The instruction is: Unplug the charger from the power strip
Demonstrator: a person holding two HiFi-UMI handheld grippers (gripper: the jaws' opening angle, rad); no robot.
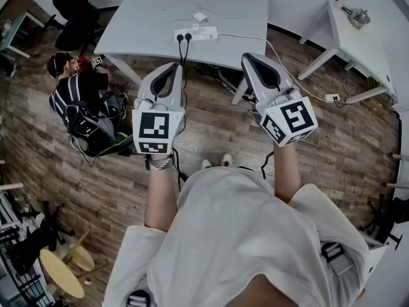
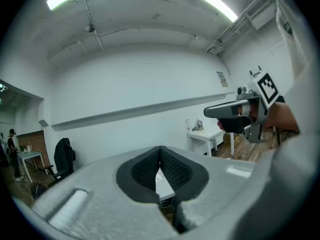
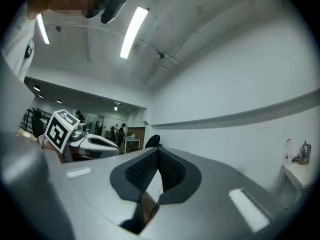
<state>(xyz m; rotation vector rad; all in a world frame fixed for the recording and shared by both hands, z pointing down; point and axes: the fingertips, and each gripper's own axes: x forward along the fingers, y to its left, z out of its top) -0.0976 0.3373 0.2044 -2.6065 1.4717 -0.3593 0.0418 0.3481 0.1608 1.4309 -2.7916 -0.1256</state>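
Floor (image 1: 211,130) of dark wood planks fills most of the head view, and I stand on it with both grippers held out about level. Ahead lies a grey table (image 1: 246,18), and a smaller white table (image 1: 361,47) stands well apart to its right. To the left of the grey table's near corner sits a person (image 1: 77,94) with a dark bag (image 1: 96,130) beside them, and a black office chair (image 1: 73,15) stands further back. My left gripper (image 2: 160,156) has its jaws pressed together with nothing between the pads, and my right gripper (image 3: 158,159) is likewise closed and empty. Seen from the head view, both tips appear at the grey table's near edge, well short of the task's things. The power strip (image 1: 203,34), white, lies across the middle of the grey table. Two black plugs (image 1: 184,37) sit at its left end, on my side of the charger, and their black cords (image 1: 185,53) drop over the near edge just beside my left gripper's tip. A white lead (image 1: 268,47) leaves the strip's right end, passes my right gripper and runs to a socket block (image 1: 331,98) on the floor. The charger (image 1: 199,17), a small white block, sits at the strip's far edge. Whether it is seated in the strip I cannot tell. A thin white cable (image 1: 225,16) trails from it over the tabletop.
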